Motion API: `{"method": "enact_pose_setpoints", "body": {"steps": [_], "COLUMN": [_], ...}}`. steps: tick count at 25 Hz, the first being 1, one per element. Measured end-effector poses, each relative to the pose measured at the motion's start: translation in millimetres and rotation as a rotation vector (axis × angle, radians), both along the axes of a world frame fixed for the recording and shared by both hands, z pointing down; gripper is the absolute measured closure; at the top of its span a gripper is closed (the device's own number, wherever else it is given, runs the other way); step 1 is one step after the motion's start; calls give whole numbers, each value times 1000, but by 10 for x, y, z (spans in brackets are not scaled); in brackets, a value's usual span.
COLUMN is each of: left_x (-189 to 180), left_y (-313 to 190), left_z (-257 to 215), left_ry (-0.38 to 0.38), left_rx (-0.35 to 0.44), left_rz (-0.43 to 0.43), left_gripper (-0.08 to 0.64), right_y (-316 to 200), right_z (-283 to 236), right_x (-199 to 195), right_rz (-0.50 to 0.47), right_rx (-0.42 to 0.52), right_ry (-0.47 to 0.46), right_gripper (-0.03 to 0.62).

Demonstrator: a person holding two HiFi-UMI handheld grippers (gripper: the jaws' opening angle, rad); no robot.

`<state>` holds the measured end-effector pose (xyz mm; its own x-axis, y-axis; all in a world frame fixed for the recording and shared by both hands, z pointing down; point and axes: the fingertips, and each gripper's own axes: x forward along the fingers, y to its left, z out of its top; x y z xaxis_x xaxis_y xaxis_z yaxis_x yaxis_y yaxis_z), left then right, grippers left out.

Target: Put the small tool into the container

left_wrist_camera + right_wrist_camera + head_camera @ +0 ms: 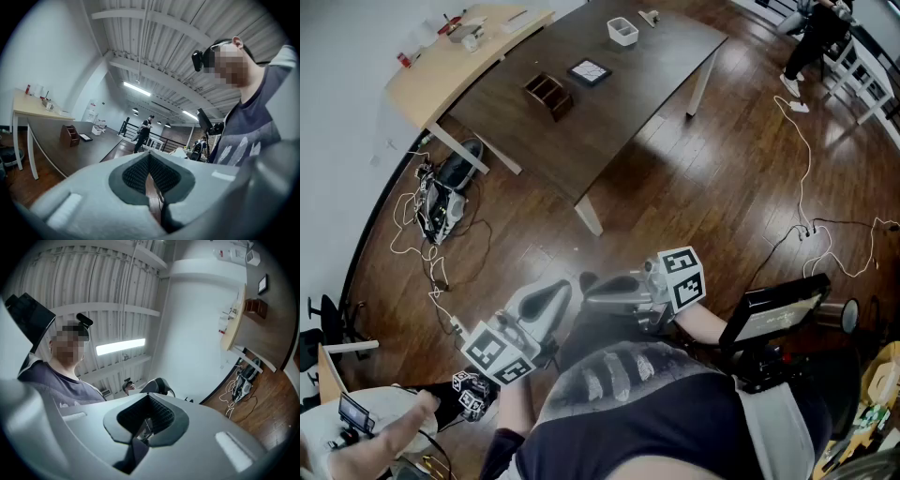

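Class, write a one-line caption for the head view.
Left gripper and right gripper held near the body, far from the table bearing a white container.

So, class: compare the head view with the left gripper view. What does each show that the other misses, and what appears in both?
Only the head view: the right gripper and the cables on the wooden floor.
Only the left gripper view: the ceiling lights, the head-mounted camera, and the left gripper seen along its own tongs, closed with nothing between them.
Both: the dark table, with the brown organiser and the white container on it.
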<state>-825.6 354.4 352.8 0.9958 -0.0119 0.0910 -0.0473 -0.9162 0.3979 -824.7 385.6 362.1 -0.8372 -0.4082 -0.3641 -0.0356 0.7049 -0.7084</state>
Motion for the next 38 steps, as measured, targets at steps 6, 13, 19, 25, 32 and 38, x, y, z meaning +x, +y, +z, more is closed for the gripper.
{"method": "enact_pose_setpoints", "body": {"steps": [6, 13, 19, 25, 32, 38], "left_x": [472, 1262, 1934, 2646, 3269, 4217], "left_y": [-346, -809, -1280, -1319, -1309, -863], "left_z": [8, 73, 97, 29, 134, -60], "left_ry": [-1, 64, 134, 138, 102, 65], "left_rx": [34, 33, -32, 4, 12, 27], "left_rz": [80, 241, 355, 523, 505, 422], "left_gripper": [563, 563, 563, 565, 563, 564], "right_y": [-191, -580, -962, -1000, -1118, -564], "right_z": [-4, 85, 107, 84, 192, -139], "right_x": [459, 1198, 1875, 2589, 3186, 4162], "right_rz": [138, 347, 537, 765, 725, 694], "right_rx": [-11, -76, -132, -163, -140, -36], "right_ry": [17, 112, 238, 226, 248, 246], "right_gripper": [592, 592, 592, 592, 592, 592]}}
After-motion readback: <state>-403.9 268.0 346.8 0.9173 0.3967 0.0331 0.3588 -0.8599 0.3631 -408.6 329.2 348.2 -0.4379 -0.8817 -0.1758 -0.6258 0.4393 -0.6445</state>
